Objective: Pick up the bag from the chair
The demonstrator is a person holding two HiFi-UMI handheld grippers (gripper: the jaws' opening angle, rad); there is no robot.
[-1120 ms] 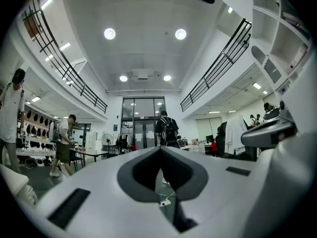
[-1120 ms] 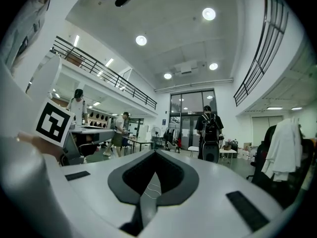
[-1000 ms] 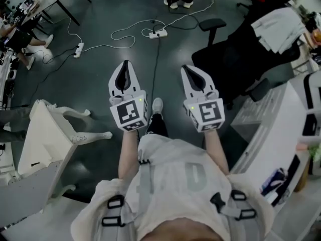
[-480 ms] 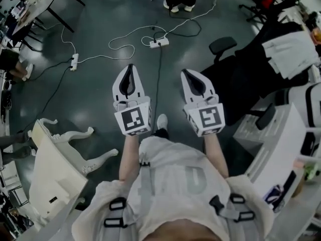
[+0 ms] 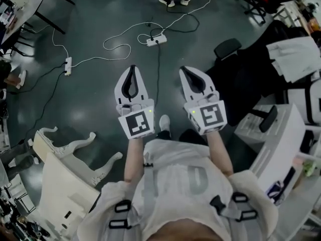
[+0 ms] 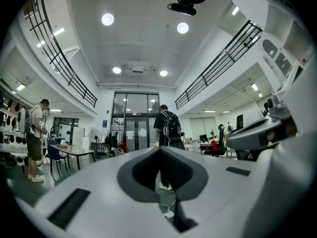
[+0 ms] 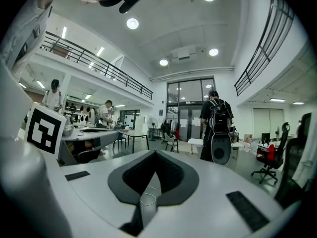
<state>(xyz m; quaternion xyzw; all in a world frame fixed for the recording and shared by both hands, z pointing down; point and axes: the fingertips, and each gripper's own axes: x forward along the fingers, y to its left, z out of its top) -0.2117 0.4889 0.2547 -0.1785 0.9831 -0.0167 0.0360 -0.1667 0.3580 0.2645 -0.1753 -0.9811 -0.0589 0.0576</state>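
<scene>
Head view: left tongs (image 5: 132, 67) and right tongs (image 5: 182, 69) closed; shirt (image 5: 173, 159) lettering unreadable.

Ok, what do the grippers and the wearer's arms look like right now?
The left gripper and right gripper are white shells, dark grey inside the tapering jaws. Each carries a cube with black-and-white square markers and a green light. The person wears a pale short-sleeved shirt under grey straps with black buckles.

Dim, desaturated head view; faint glare on floor (image 5: 80, 115). Gripper views brightly lit by ceiling lights (image 6: 107, 19); fisheye-warped, black-cornered.
</scene>
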